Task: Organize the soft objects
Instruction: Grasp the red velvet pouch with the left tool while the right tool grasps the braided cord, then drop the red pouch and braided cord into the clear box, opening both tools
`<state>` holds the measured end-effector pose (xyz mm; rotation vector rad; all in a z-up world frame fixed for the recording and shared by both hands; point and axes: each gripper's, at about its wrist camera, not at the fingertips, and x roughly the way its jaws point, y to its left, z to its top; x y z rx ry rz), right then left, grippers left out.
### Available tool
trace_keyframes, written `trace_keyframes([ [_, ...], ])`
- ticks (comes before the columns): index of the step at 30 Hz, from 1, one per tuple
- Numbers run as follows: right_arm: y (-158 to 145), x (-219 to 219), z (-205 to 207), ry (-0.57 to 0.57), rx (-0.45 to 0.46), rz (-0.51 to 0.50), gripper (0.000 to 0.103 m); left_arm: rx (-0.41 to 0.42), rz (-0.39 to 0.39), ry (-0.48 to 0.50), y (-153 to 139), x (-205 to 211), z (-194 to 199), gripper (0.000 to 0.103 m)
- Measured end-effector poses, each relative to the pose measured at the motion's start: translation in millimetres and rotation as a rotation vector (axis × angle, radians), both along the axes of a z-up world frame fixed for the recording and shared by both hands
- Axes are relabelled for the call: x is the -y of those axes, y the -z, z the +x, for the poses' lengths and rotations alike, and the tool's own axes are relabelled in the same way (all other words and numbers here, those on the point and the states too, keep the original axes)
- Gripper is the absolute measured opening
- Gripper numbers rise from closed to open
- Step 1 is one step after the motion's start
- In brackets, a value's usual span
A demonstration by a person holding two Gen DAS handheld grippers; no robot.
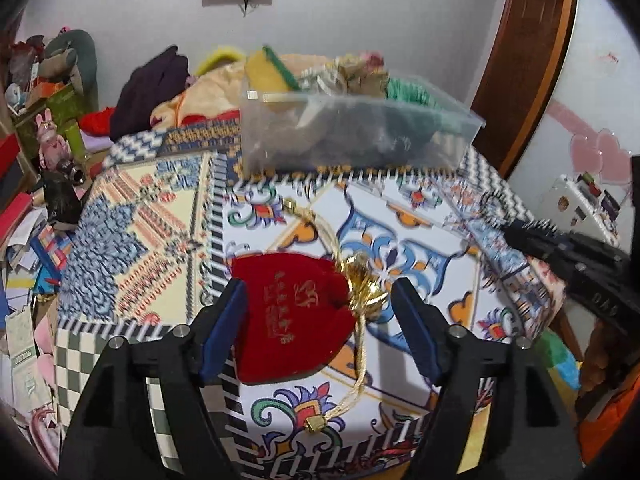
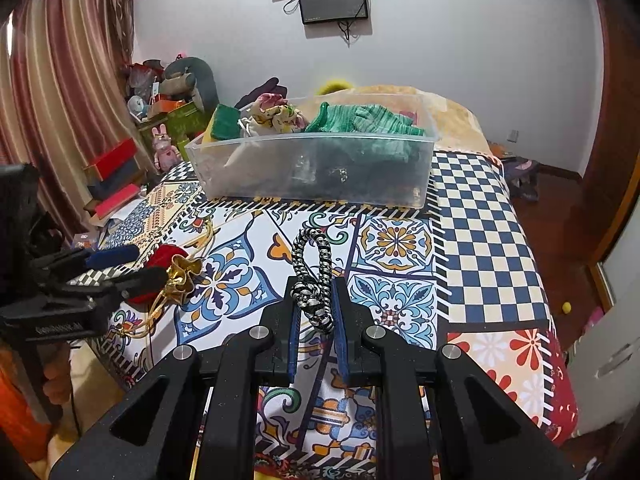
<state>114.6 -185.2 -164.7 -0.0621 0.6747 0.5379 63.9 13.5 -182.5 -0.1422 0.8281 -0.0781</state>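
Note:
A red velvet pouch (image 1: 288,316) with a gold drawstring top lies on the patterned bedspread (image 1: 160,208). My left gripper (image 1: 320,308) is open, its jaws on either side of the pouch, not closed on it. It also shows in the right wrist view (image 2: 132,268) over the pouch (image 2: 160,260). My right gripper (image 2: 316,304) is shut on a black-and-white braided cord loop (image 2: 316,268), held above the bedspread. The right gripper shows at the right of the left wrist view (image 1: 520,236). A clear plastic bin (image 2: 312,168) at the back holds a green knitted item (image 2: 360,120), a sponge and a floral cloth.
Clutter of boxes, books and plush toys (image 2: 164,148) stands left of the bed. A wooden door frame (image 1: 532,60) is at the right. Clothes are piled behind the bin (image 1: 160,88). A screen (image 2: 332,0) hangs on the wall.

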Motion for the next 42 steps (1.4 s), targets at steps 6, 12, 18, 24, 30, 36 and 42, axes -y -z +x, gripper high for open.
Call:
trace_keyframes([
  [6, -1.1, 1.0, -0.6, 0.004, 0.002, 0.004, 0.013, 0.015, 0.038, 0.019, 8.1, 7.9, 3.2, 0.041],
  [12, -4.1, 2.3, 0.8, 0.012, 0.01, 0.006, 0.013, 0.031, 0.002, 0.02, 0.5, 2.4, 2.5, 0.02],
  [18, -20.5, 3.4, 8.4, 0.02, 0.053, 0.004, 0.014, 0.11, 0.011, 0.031, -29.4, 4.0, 2.6, 0.02],
  [24, -48.8, 4.2, 20.4, 0.036, 0.135, 0.018, 0.013, 0.218, 0.025, 0.045, -70.5, 7.3, 16.3, 0.02],
  [30, -75.2, -1.1, 41.4, 0.05, 0.205, 0.045, 0.014, 0.317, 0.057, 0.037, -106.9, 7.7, 42.9, 0.02],
  [36, -86.7, -15.9, 68.1, 0.052, 0.226, 0.067, 0.014, 0.329, 0.052, 0.026, -120.5, 2.3, 80.5, 0.02],
  [42, -82.6, -39.1, 91.0, 0.032, 0.219, 0.039, 0.014, 0.295, 0.042, 0.024, -113.1, -2.7, 113.3, 0.02],
])
